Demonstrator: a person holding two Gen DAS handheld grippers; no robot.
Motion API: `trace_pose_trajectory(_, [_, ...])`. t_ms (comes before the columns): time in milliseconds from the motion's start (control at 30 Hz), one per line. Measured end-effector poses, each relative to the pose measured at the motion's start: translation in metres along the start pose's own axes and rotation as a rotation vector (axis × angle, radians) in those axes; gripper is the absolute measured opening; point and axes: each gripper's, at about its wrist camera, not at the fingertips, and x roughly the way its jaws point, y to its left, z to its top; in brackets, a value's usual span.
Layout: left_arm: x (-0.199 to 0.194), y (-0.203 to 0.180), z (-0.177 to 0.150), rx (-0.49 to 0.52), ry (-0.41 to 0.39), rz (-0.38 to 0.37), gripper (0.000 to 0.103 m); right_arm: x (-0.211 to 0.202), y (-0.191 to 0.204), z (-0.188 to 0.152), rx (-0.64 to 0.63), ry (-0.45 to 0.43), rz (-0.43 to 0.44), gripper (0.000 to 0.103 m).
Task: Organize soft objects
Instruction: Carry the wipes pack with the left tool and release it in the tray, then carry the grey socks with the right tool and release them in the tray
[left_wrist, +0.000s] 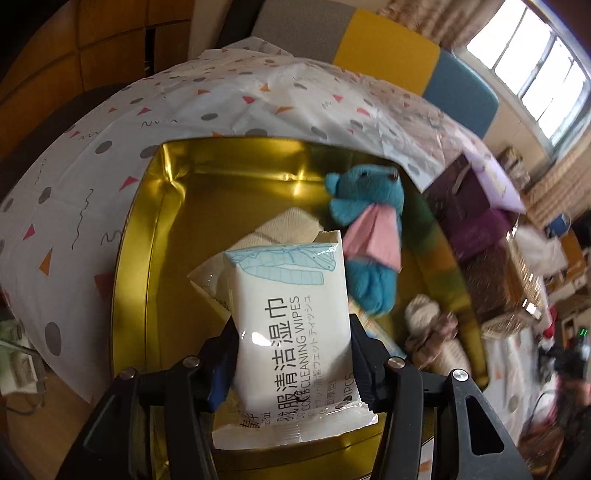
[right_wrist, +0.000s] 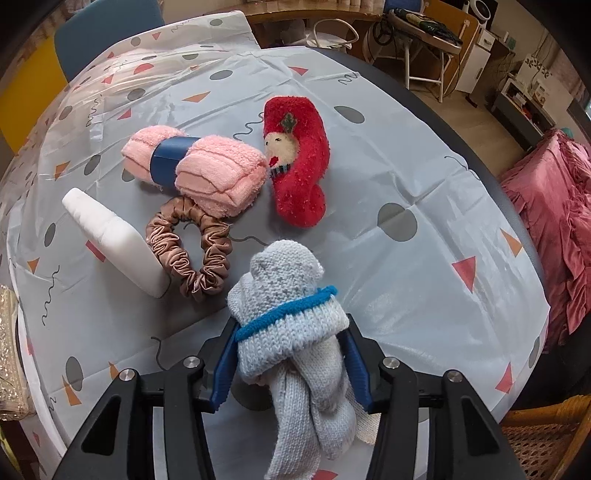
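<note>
Left claw (left_wrist: 291, 354) clenched on the wipes pack (left_wrist: 291, 332), over the gold tin (left_wrist: 147, 221) for dropping; right claw (right_wrist: 291, 354) grasps the knit sock bundle (right_wrist: 291, 325).

Your left wrist camera looks steeply down along its fingers, close over the gold tin (left_wrist: 147, 229), with the patterned tablecloth (left_wrist: 92, 177) beyond it and a window far off at upper right. Your right wrist camera also tilts steeply down, close above the same tablecloth (right_wrist: 424, 177), with room furniture along its top edge. That cloth is the only thing both views clearly share.
</note>
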Motion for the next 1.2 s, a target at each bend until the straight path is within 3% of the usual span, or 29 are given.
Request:
trace_pose_trajectory(100, [0.006,0.004,-0.012,-0.006,0.012,0.003,0.069,-0.004,0.003,-0.004,-0.005,-0.003,-0.003,0.051])
trace_pose_trajectory(167, [0.005,0.007,-0.016,-0.028,-0.010,0.018,0.073,-0.006,0.004,-0.006,-0.003,-0.002,-0.001,0.051])
trace_pose_trajectory(300, [-0.005,0.010,-0.018,-0.041,-0.059,0.022,0.073,-0.009,0.002,-0.006,0.009,-0.002,-0.002,0.049])
trace_pose_trajectory(467, [-0.018,0.012,-0.013,-0.044,-0.120,0.051,0.075,-0.018,-0.019,-0.011,0.143,-0.011,0.023,0.042])
trace_pose_trajectory(767, [-0.035,0.012,-0.008,-0.029,-0.182,0.076,0.077,-0.082,-0.022,-0.009,0.169,-0.179,0.046,0.040])
trace_pose_trajectory(967, [-0.038,0.008,-0.010,-0.011,-0.190,0.078,0.077,-0.137,0.031,0.014,0.024,-0.279,0.118,0.040])
trace_pose_trajectory(1200, [-0.044,0.009,-0.017,-0.001,-0.205,0.079,0.077,-0.166,0.166,0.045,-0.226,-0.314,0.231,0.040])
